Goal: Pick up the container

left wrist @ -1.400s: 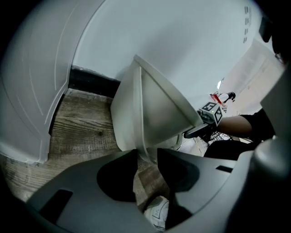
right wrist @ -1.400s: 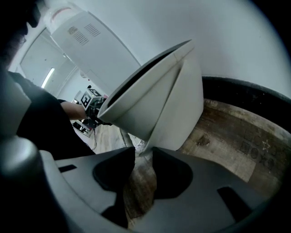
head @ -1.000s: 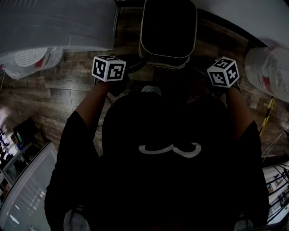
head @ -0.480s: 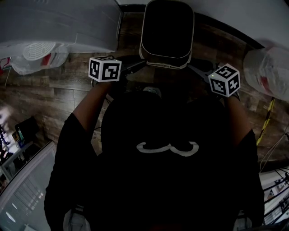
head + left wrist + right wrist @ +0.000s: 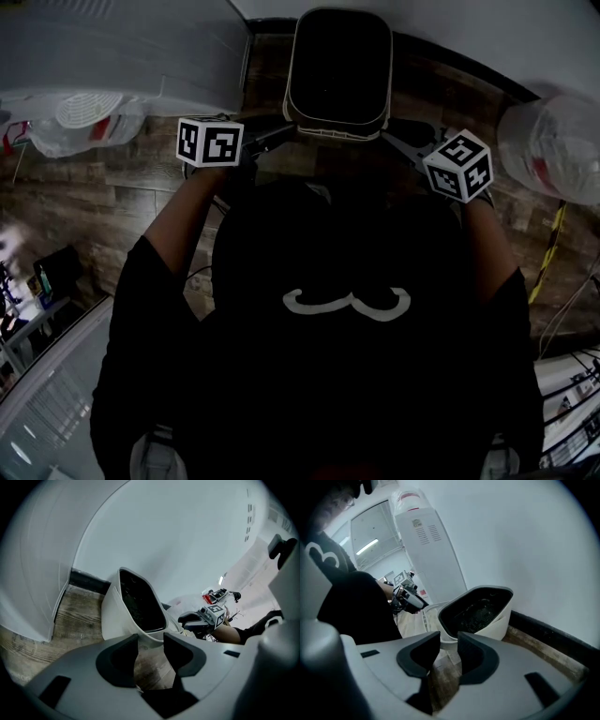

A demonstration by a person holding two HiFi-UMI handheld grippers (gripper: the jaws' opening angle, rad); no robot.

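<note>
My left gripper (image 5: 279, 134) and right gripper (image 5: 394, 141) each pinch one rim side of the container (image 5: 337, 70), left jaws just eased, right just tightened, so it hangs level over the floor (image 5: 141, 197) by the wall

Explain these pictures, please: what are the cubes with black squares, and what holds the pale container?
No robot: a person holds a two-jaw gripper in each hand; the marker cubes are parts of them. The head view looks down from the person's head; each gripper view looks along its jaws. The left gripper and right gripper pinch the near rim of a cream plastic container over a brown wooden floor. The left jaws have just opened slightly, the right closed slightly, rim between both.
</note>
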